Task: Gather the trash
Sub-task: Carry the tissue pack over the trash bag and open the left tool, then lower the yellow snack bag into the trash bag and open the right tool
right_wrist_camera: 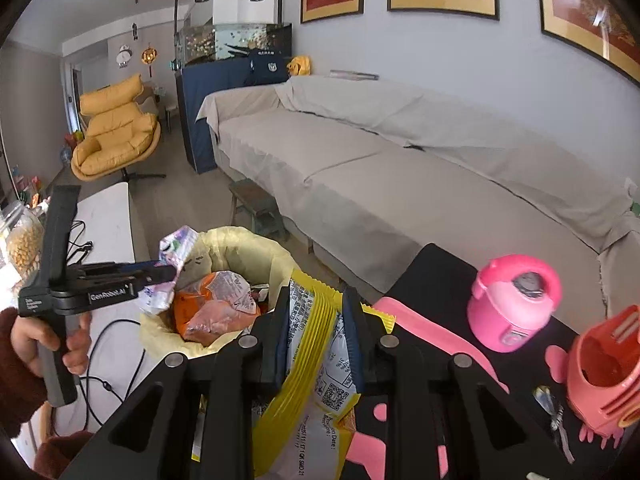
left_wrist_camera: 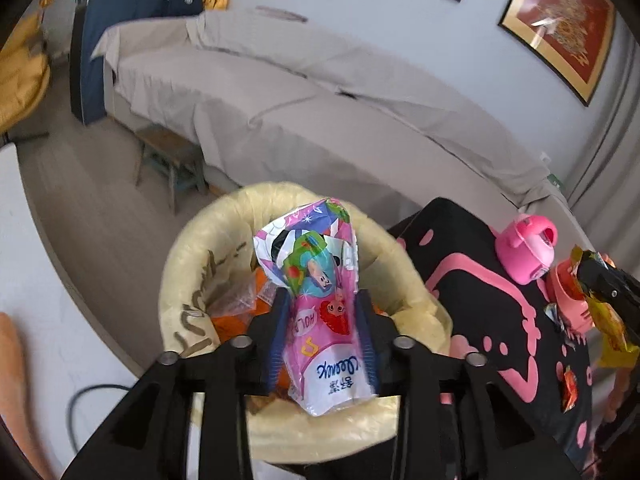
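Observation:
My left gripper [left_wrist_camera: 322,300] is shut on a pink cartoon-printed tissue packet [left_wrist_camera: 316,280] and holds it over the bin [left_wrist_camera: 192,280], which is lined with a pale yellow bag. My right gripper [right_wrist_camera: 316,300] is shut on a yellow snack wrapper [right_wrist_camera: 308,356] at the bin's [right_wrist_camera: 240,240] right rim. The bin holds an orange wrapper [right_wrist_camera: 216,308]. The left gripper [right_wrist_camera: 160,274] with its packet [right_wrist_camera: 176,248] shows at the bin's left rim in the right wrist view. The right gripper's body [left_wrist_camera: 612,288] with its wrapper [left_wrist_camera: 608,320] shows at the right edge in the left wrist view.
A black table with pink print [right_wrist_camera: 432,280] stands right of the bin, with a pink bottle [right_wrist_camera: 512,304], a coral holder [right_wrist_camera: 604,368] and a small wrapper [right_wrist_camera: 552,408]. A grey covered sofa [right_wrist_camera: 400,168] lies behind. A white table [right_wrist_camera: 108,216] with cables is at left.

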`<state>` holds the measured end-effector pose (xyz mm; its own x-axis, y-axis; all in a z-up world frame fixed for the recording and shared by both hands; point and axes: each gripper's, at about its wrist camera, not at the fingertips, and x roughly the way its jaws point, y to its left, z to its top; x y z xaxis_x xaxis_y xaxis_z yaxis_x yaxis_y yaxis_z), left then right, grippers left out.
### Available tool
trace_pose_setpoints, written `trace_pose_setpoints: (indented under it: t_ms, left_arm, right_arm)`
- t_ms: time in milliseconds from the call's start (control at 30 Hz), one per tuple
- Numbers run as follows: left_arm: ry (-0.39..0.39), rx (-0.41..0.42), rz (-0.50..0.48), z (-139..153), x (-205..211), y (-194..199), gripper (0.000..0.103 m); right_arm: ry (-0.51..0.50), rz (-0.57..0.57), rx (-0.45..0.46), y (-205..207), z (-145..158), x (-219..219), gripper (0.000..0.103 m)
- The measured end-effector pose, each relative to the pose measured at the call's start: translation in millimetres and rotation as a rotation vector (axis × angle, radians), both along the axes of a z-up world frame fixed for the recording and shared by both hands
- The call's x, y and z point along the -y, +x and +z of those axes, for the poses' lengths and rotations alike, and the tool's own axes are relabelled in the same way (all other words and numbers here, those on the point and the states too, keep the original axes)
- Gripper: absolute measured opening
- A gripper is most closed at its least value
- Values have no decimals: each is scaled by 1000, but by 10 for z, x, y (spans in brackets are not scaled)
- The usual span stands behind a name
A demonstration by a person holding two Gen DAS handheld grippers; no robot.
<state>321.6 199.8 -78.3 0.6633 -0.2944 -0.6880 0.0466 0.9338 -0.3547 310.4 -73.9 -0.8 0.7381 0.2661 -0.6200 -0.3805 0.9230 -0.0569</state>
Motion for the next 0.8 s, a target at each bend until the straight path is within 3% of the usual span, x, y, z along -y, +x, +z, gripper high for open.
trace_pose_setpoints:
  t_ms: [67,233,400,633,733,800]
  left_arm:
    - [-22,-15,14,-75,-56,70,68]
    - [-77,-13,34,-65,-250,108,79]
    - [-74,33,103,133,-522,-7,79]
    - [23,114,246,364,-890,-299,81]
    - [25,124,280,365,-994,-409,83]
    - [14,114,286,337,-1058,-431,83]
  right_arm:
    - [-6,5,-13,123,-59,-60,22]
    - [0,37,-42,399,-203,-277,22]
    - [21,89,-64,654,-326,-638,22]
    - [48,168,-92,956,-576,-1255,25]
    - [37,185,-104,1016,-678,-1428,28]
    - [37,192,-100,1037,-706,-1487,38]
